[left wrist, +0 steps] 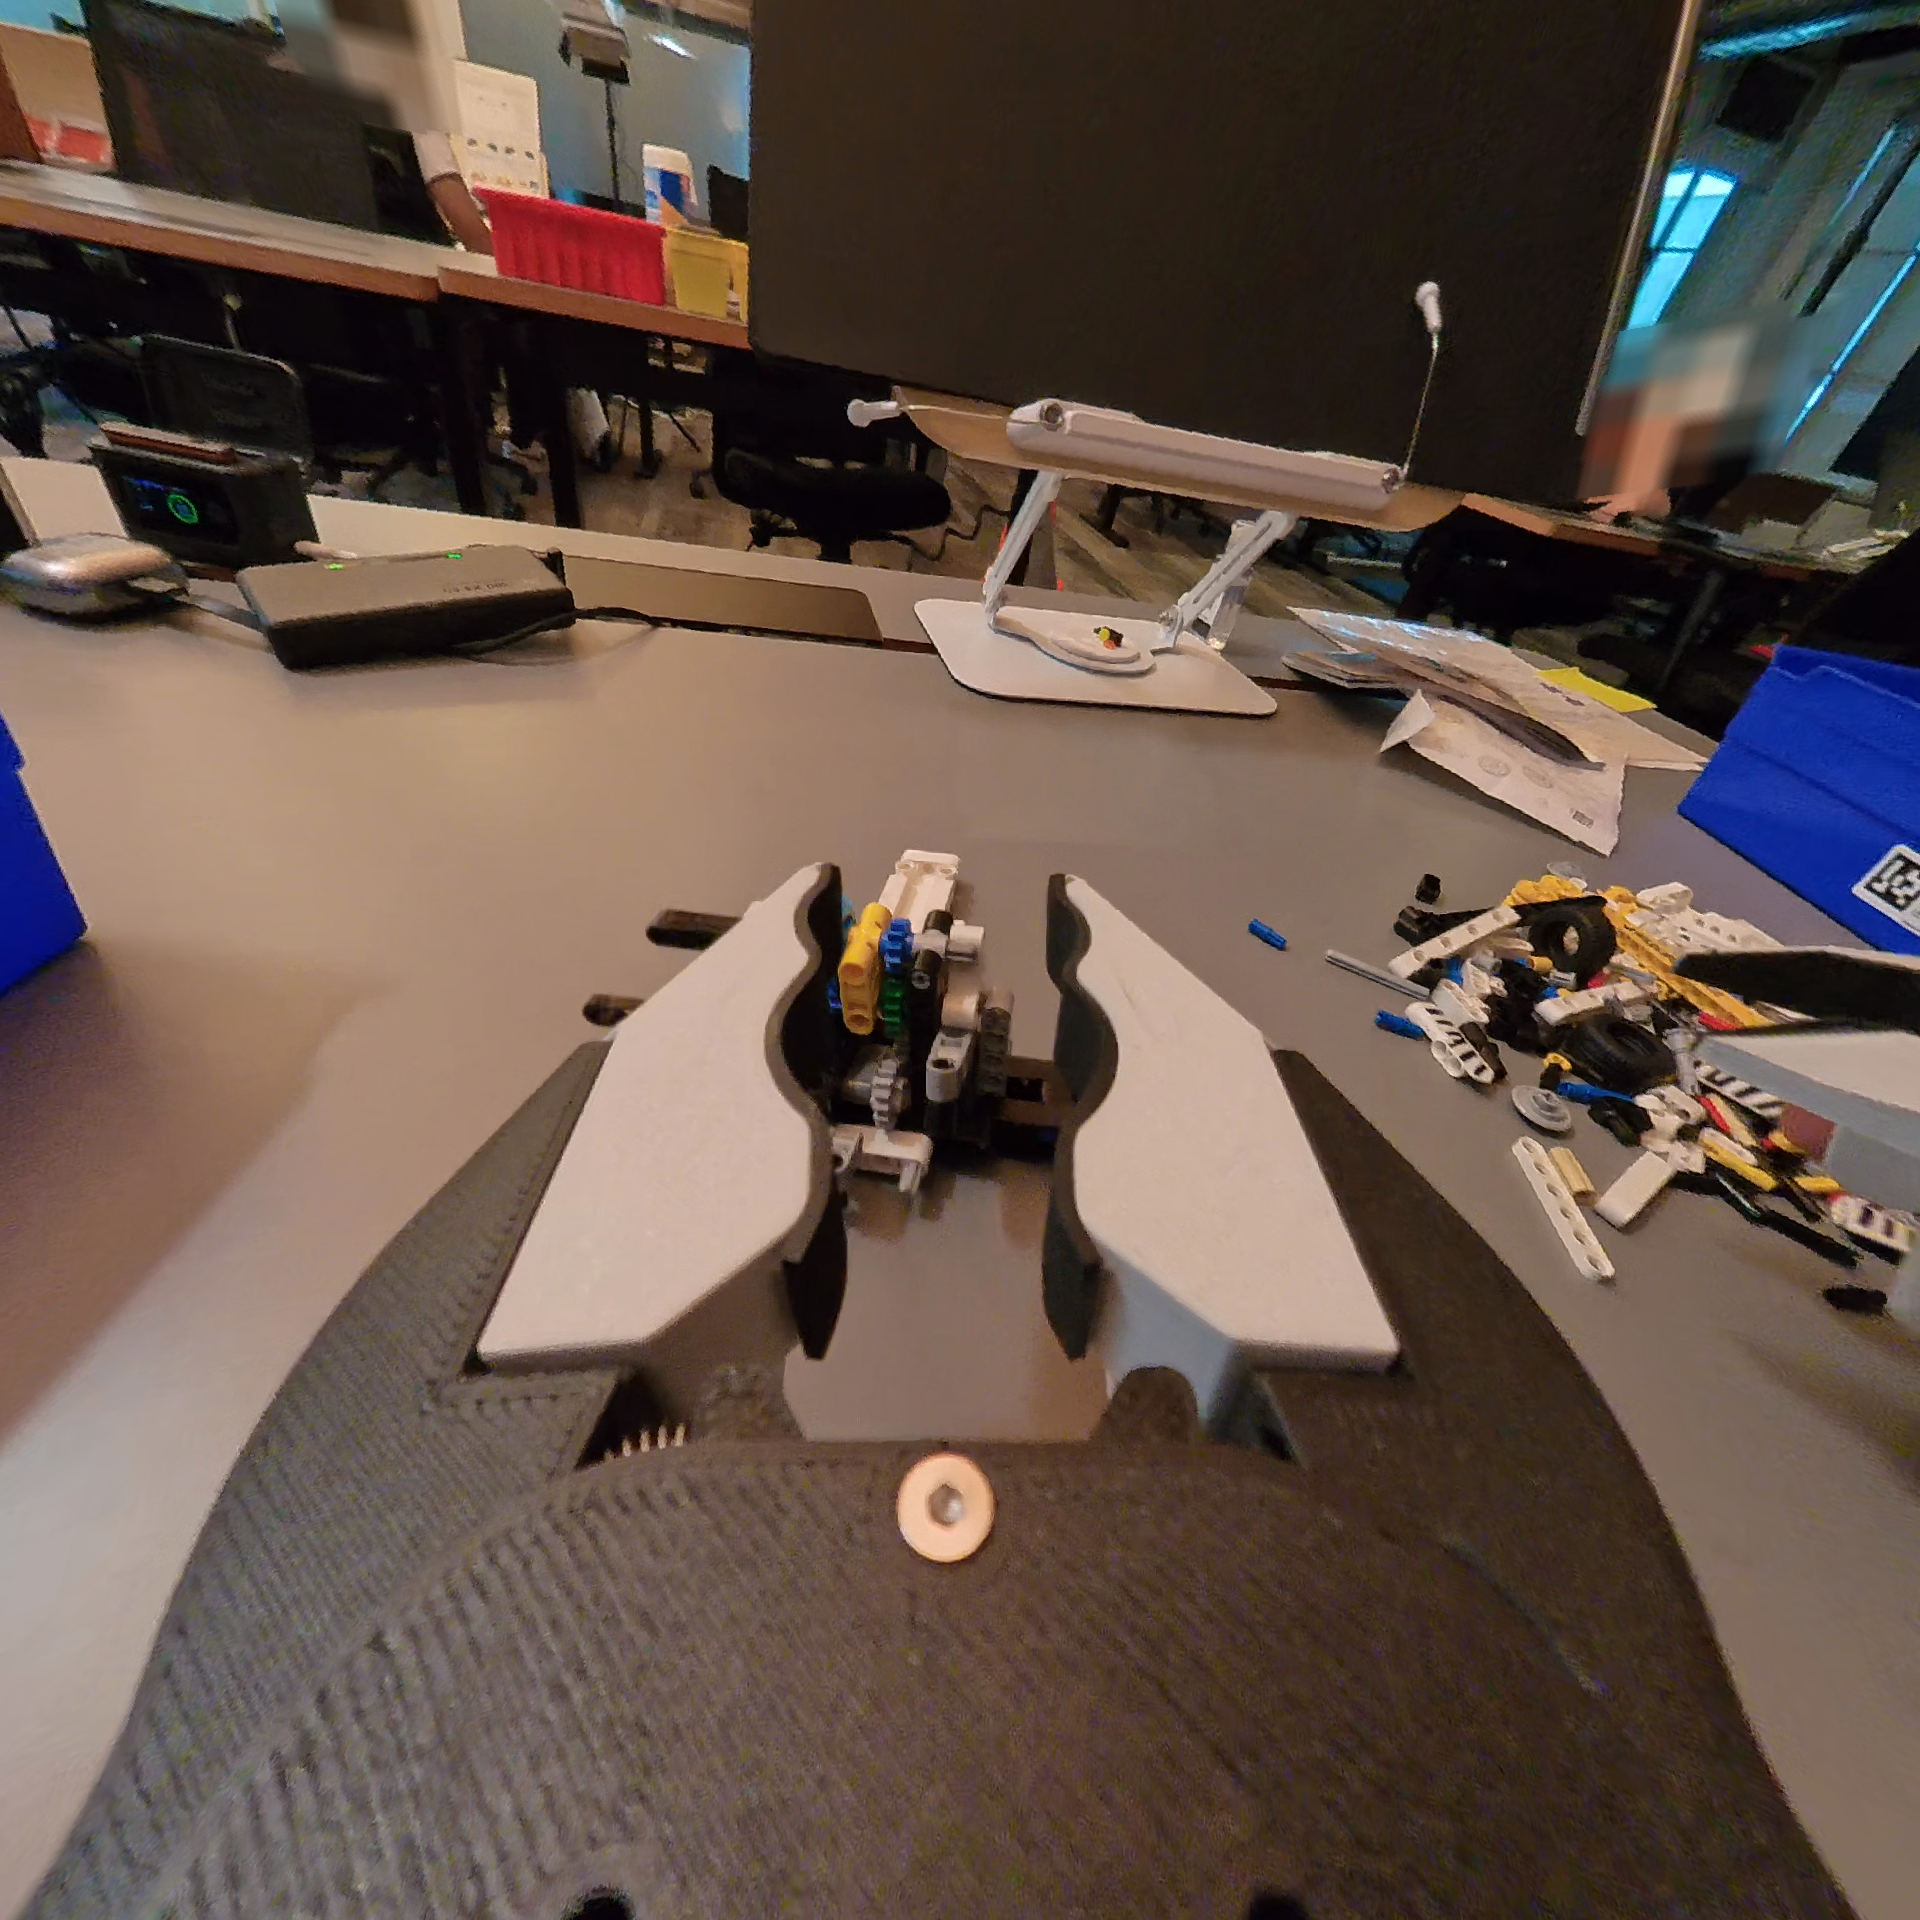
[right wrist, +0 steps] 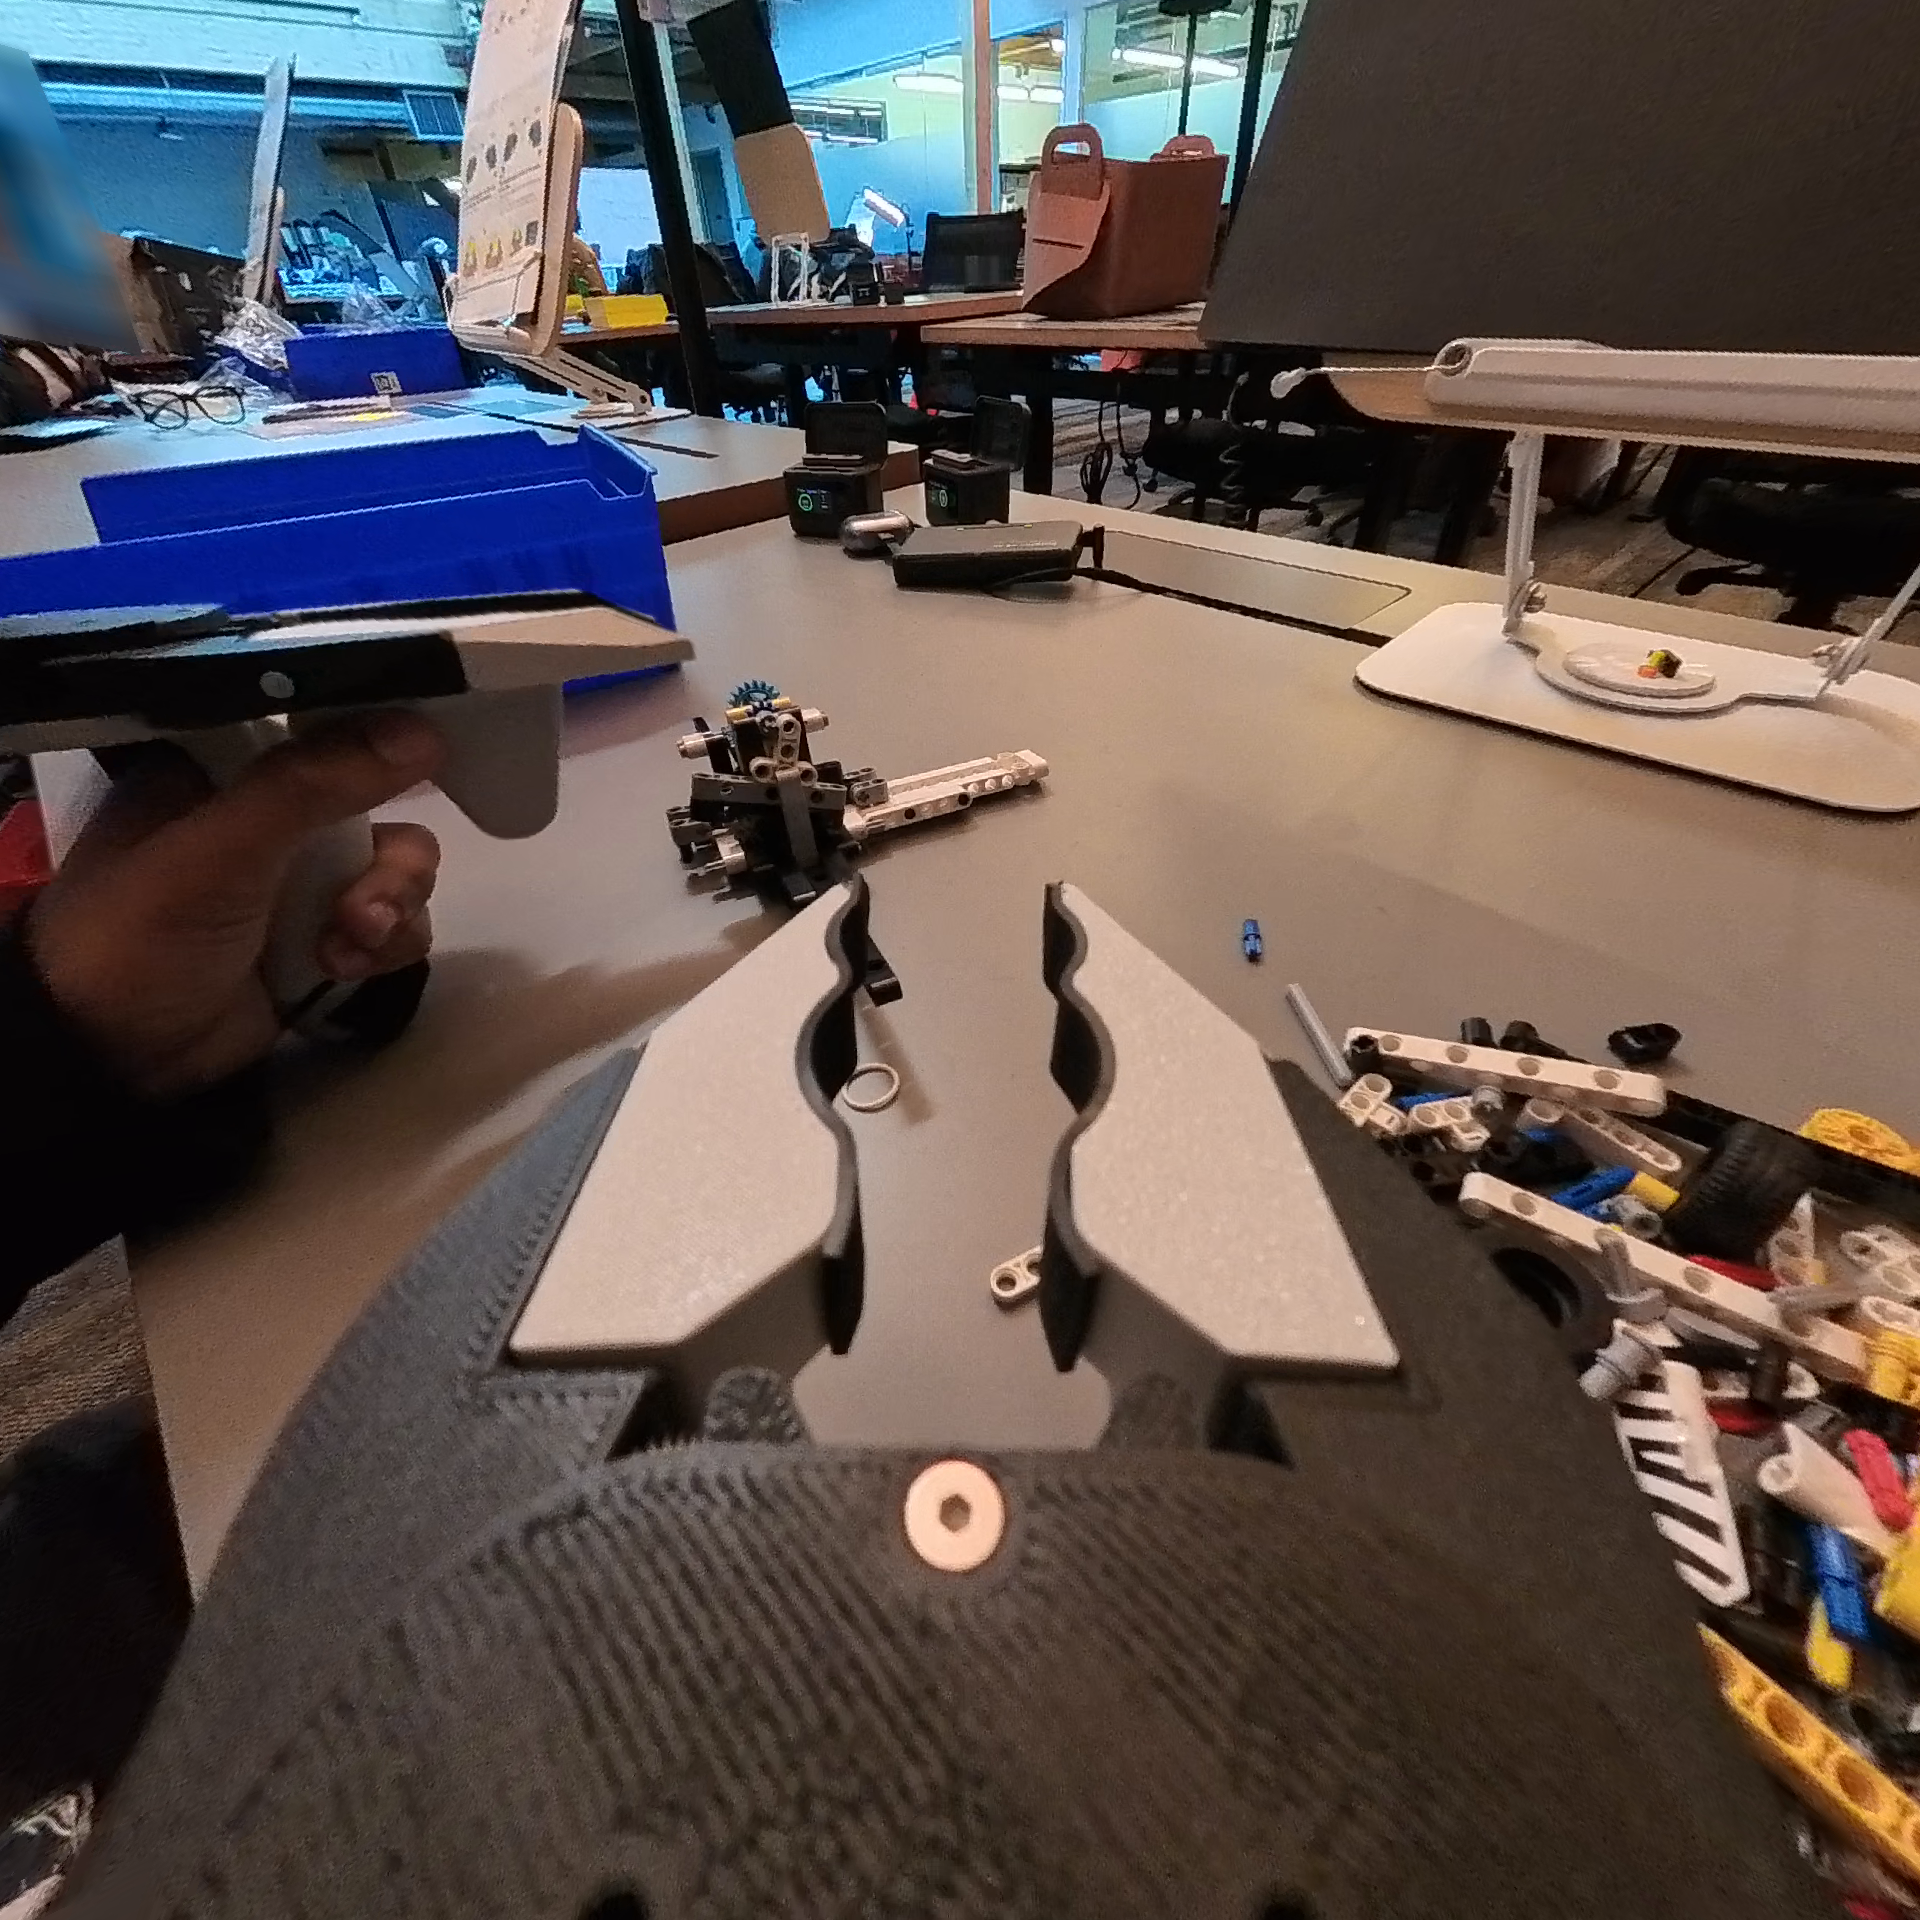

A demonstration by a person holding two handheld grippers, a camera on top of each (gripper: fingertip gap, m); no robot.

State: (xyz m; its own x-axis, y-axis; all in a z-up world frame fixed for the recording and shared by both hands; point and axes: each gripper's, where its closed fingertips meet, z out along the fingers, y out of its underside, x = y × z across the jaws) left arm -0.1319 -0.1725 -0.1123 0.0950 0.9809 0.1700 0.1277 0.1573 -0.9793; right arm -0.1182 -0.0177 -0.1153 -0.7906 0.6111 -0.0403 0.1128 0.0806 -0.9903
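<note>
Model (right wrist: pixel 769 790) on table (left wrist: pixel 416 831), standing free, white beam stretched out to its right. Left gripper (left wrist: pixel 940 904) raised just beside model, fingers apart, framing it but not clamped on it. Right gripper (right wrist: pixel 951 914) just in front of model, fingers apart on nothing, ring (right wrist: pixel 869 1091) and white link (right wrist: pixel 1016 1276) on table beneath. Loose parts (right wrist: pixel 1662 1247) well right of model; blue bin (right wrist: pixel 364 520) behind model, leftward.

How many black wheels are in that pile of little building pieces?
2. The far tyre sits at the pile's back edge; the near tyre lies just in front of it, in the left wrist view. More may be buried.
</note>
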